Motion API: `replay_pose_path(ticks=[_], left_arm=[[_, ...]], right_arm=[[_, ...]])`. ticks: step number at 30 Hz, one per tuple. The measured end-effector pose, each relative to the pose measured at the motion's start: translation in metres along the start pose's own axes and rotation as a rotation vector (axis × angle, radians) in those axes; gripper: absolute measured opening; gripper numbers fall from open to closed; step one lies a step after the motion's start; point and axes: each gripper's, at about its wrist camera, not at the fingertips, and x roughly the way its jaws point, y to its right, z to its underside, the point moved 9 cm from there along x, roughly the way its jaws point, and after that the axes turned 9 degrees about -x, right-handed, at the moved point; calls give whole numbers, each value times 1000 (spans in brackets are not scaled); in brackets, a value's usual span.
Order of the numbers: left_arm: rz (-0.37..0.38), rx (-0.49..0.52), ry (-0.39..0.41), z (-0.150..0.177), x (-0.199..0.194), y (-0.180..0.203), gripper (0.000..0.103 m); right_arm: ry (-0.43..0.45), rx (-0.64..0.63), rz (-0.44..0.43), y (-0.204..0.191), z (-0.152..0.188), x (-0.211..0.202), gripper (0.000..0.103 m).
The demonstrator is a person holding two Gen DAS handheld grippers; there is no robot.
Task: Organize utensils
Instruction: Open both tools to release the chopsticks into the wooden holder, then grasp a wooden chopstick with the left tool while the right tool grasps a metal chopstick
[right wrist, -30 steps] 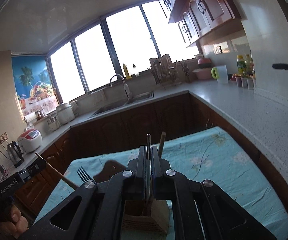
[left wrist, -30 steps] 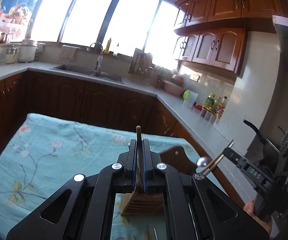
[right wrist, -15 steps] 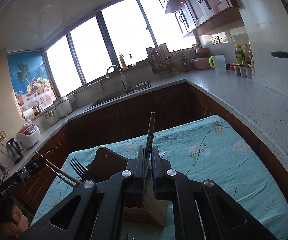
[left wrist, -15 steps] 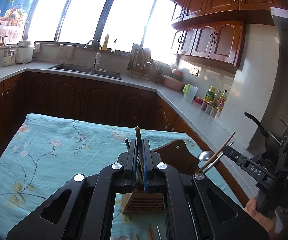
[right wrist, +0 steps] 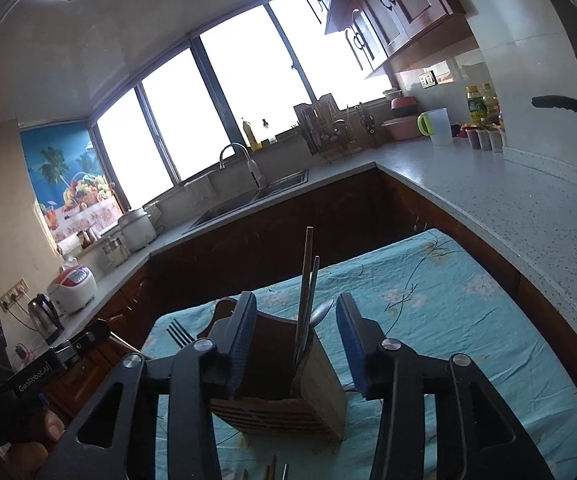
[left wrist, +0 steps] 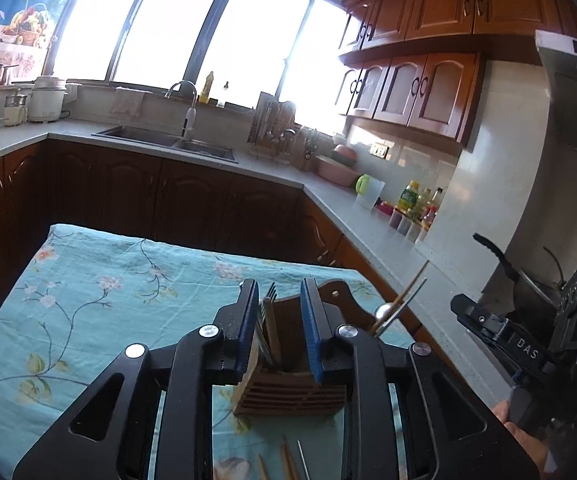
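Right wrist: tablecloth point(right wrist: 428, 312) under holder point(right wrist: 288, 400).

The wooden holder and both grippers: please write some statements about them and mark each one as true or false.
1. Both grippers are open. True: the left gripper and the right gripper show a wide gap between the fingers.
2. The holder lies on its side. False: it stands upright on the floral cloth.
3. A fork stands in the holder, tines up. True.
4. The holder is empty on the right gripper's side. False: chopsticks and a spoon stand in it.
5. No utensils remain on the cloth. False: a few sticks lie in front of the holder.
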Motion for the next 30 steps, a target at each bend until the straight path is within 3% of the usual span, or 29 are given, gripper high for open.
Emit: replay_pose_path(ticks=[6, 8, 10, 14, 16, 30], left_arm=[[-26, -32, 10, 16, -35, -17, 42], [-59, -49, 14, 26, -48, -29, 57], [-106, -67, 6, 39, -61, -45, 64], [-153, -110, -28, 66, -80, -70, 74], [-170, -129, -46, 80, -89, -81, 75], [-279, -112, -168, 154, -110, -115, 75]], right_arm=[[14, 23, -13, 3, 12, -28, 63], [4, 24, -19, 1, 22, -37, 67], [-8, 23, -29, -1, 32, -44, 74], [-40, 11, -36, -5, 57, -61, 81], [-47, 7, -33, -7, 67, -68, 87], [-167, -69, -18, -29, 144, -82, 89]])
